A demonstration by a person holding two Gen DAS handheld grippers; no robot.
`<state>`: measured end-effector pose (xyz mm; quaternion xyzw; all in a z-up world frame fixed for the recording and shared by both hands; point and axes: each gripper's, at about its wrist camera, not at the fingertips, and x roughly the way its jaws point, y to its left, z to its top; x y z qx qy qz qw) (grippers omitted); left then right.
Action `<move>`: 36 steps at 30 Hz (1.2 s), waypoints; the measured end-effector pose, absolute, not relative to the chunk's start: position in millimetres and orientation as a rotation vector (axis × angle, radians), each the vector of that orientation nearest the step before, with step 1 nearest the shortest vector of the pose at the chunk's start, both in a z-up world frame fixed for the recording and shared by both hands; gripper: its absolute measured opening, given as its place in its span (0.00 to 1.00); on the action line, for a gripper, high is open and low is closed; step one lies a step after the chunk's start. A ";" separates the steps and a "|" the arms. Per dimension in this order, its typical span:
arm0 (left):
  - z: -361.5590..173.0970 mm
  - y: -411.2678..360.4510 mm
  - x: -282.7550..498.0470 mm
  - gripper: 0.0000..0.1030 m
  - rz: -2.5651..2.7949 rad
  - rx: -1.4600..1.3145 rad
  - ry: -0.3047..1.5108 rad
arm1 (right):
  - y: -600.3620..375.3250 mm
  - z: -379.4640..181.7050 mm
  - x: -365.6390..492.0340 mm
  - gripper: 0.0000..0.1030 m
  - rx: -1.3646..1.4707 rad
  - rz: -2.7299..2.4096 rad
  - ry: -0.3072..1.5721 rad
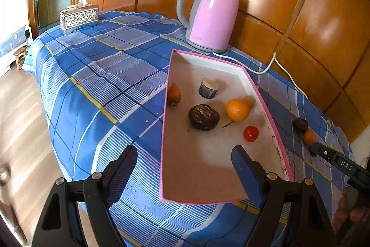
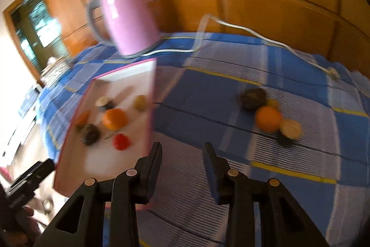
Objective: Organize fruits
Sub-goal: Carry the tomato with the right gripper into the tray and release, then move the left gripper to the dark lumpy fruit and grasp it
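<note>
**Hand-held grippers empty beside the fruit tray**

Left hand-held gripper gapes wide and empty over the pink tray's near end; inside lie an orange and a red fruit.

Right hand-held gripper, narrowly parted, holds nothing; right of the tray, a second orange sits on the checked surface.

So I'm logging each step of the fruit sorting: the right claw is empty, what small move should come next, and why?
Probably carry the right claw, open and empty, toward the orange in the cluster lying on the tablecloth. Several pieces already sit in the pink tray; that cluster remains outside it, and the orange looks nearest and least hemmed in.
</note>
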<state>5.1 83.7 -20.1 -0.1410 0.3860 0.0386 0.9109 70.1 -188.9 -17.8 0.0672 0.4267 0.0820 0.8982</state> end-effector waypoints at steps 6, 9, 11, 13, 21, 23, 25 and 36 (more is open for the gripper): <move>-19.4 76.4 6.5 0.82 0.063 -0.272 0.799 | -242.8 -26.8 60.5 0.36 0.195 0.016 0.884; -18.8 73.2 6.6 0.82 0.056 -0.262 0.798 | -266.8 -29.4 54.0 0.36 0.220 -0.057 0.877; -18.8 70.4 6.8 0.82 0.049 -0.256 0.799 | -283.0 -31.6 47.0 0.36 0.237 -0.103 0.873; -19.0 67.0 7.5 0.82 0.040 -0.248 0.803 | -296.2 -34.0 41.9 0.36 0.244 -0.146 0.871; -15.6 50.8 9.9 0.82 -0.022 -0.205 0.801 | -340.3 -44.2 18.0 0.41 0.279 -0.308 0.869; -13.2 44.1 12.0 0.82 -0.051 -0.188 0.800 | -351.5 -46.2 10.6 0.41 0.285 -0.360 0.860; -9.5 35.9 14.4 0.82 -0.078 -0.166 0.795 | -365.4 -47.1 2.1 0.42 0.295 -0.421 0.848; 4.8 -27.6 29.4 0.82 -0.246 -0.054 0.814 | -432.8 -53.4 -34.4 0.45 0.370 -0.671 0.816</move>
